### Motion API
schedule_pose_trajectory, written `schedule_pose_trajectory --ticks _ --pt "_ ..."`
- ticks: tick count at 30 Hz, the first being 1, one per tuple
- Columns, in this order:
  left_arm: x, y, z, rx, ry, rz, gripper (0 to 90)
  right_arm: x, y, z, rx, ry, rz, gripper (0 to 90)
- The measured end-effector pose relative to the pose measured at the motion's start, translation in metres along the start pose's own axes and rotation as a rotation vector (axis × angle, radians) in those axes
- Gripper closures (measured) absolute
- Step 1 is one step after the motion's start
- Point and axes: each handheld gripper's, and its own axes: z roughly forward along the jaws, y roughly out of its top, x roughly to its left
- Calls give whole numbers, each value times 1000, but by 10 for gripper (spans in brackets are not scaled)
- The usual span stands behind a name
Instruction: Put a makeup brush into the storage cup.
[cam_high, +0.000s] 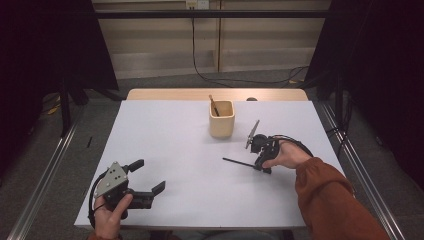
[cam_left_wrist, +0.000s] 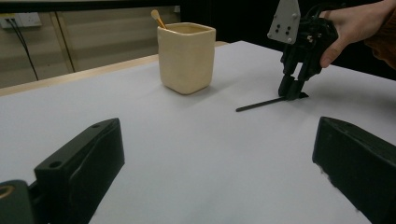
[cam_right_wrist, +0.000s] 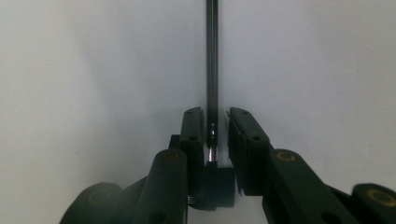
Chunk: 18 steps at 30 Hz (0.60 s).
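The cup stands at twelve o'clock on the table, the one upright obstacle. A black stick lies flat toward three o'clock. From nine round to six the surface lies open.

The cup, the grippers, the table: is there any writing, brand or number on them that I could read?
None: no text can be read.
The cup is plain cream.
The grey plate on the right gripper has only small holes.
The left gripper, the black stick and the table bear no marks.
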Motion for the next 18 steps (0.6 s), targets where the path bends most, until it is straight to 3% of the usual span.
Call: schedule_pose_trajectory --ticks 14,18 --pt "-1 0 0 2 0 15 23 2 8 2 54 -14 -44 804" --pt "-2 0 0 3 1 20 24 -2 9 2 71 14 -45 833"
